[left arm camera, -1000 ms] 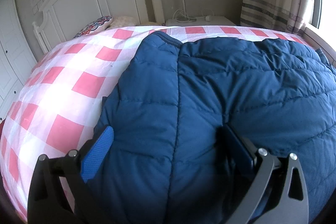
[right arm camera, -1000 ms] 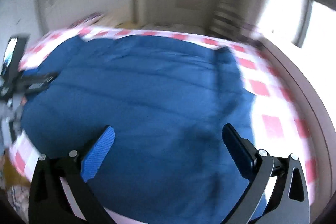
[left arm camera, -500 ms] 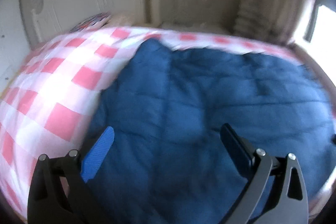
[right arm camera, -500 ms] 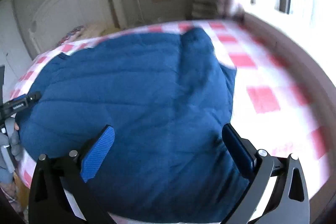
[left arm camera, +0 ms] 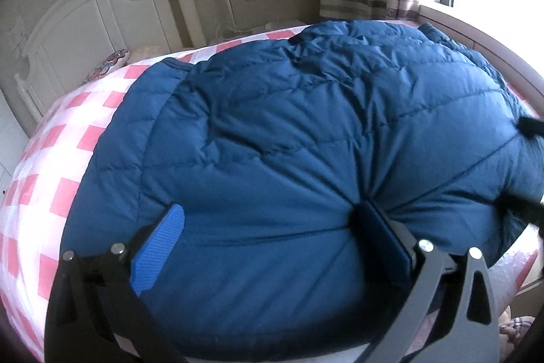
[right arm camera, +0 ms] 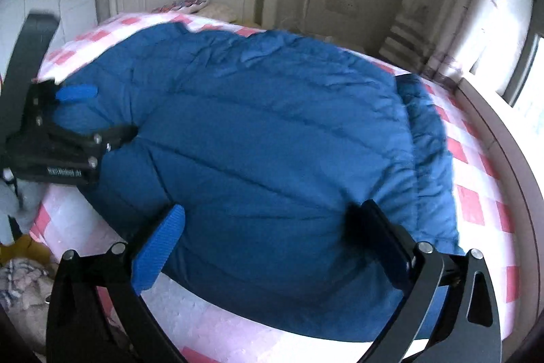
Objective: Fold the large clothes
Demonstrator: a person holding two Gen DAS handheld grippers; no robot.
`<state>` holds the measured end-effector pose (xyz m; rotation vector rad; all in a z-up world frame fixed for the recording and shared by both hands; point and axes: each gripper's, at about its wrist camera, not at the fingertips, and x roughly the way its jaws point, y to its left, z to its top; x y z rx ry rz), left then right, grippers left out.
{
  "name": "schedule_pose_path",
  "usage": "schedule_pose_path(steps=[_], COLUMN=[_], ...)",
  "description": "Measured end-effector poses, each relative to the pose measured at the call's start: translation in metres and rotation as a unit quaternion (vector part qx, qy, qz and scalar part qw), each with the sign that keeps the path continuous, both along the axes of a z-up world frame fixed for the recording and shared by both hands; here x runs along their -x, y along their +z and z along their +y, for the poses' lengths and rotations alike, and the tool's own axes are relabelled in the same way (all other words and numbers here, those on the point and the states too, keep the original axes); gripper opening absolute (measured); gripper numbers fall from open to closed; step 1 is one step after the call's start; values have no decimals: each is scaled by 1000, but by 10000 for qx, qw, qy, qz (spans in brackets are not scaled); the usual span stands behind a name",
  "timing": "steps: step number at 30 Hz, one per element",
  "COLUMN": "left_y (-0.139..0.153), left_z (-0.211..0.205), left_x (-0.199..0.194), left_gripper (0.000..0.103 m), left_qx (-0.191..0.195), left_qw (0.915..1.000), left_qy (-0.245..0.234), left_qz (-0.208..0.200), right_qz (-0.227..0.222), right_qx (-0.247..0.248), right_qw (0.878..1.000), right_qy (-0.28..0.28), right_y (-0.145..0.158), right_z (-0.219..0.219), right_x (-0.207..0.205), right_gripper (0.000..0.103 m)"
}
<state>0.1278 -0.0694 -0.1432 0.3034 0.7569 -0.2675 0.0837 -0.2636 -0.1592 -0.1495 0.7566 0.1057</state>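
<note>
blue puffer jacket [right arm camera: 265, 138] spread on checked bed [right arm camera: 476, 193]. right gripper [right arm camera: 272, 244] spread wide over near hem; left gripper [right arm camera: 98, 114] pressing far-left edge.

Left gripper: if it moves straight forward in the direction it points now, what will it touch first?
Most likely the blue jacket. The left gripper is open, and the padded fabric already bulges between its fingers, so there seems to be almost no free space ahead.

Left gripper [left arm camera: 268, 247] agape; right gripper [right arm camera: 272, 244] agape.

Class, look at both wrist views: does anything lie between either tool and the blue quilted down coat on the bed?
Nothing visible does. The left tool and right tool, both open, already press straight into the blue quilted down coat.
</note>
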Motion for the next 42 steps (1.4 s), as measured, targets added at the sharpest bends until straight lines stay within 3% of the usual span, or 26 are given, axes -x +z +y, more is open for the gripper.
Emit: schedule_pose_path(steps=[5, 8, 17, 19, 21, 25, 28, 31, 33, 34, 37, 42], left_y=[-1, -1, 5, 20, 40, 65, 53, 34, 23, 20, 14, 9], left_z=[1, 2, 9, 15, 20, 17, 14, 13, 19, 27, 44, 41], left_x=[-1, -2, -6, -13, -25, -82, -137, -178, -195, -202, -204, -205], left_gripper=[101, 101, 101, 101, 101, 101, 101, 101, 101, 101, 101, 101], left_qx=[42, 35, 143, 352, 463, 250, -191, -442, -296, 14, 495, 407], left_qw=[10000, 10000, 9998, 9987, 9987, 9996, 9985, 9964, 9963, 9953, 9927, 9930], left_qy=[2, 3, -63, -180, -112, 105, 499, 595, 546, 579, 608, 637], left_qz=[23, 17, 125, 327, 158, -61, 127, 402, 598, 776, 921, 904], right_qz=[-11, 29, 255, 280, 105, -15, 326, 718, 797, 837, 844, 438], right_qx=[-540, -1081, -983, -749, -632, -404, -99, -197, -201, -298, -1269, -2192], right_qw=[9955, 9915, 9919, 9939, 9956, 9982, 9993, 9971, 9962, 9954, 9862, 9693], right_qy=[-779, -719, -765, -761, -687, -442, -183, -182, -270, -362, -643, -1025], right_y=[3, -14, -13, 3, 20, 50, 46, 30, 24, 21, 7, 11], right_z=[-61, -84, -84, -79, -72, -49, -24, -20, -25, -31, -66, -107], right_x=[1, 0, -7, -10, -13, -53, -117, -168, -186, -192, -197, -178], right_gripper=[98, 99, 98, 98, 98, 98, 98, 98, 98, 98, 98, 98])
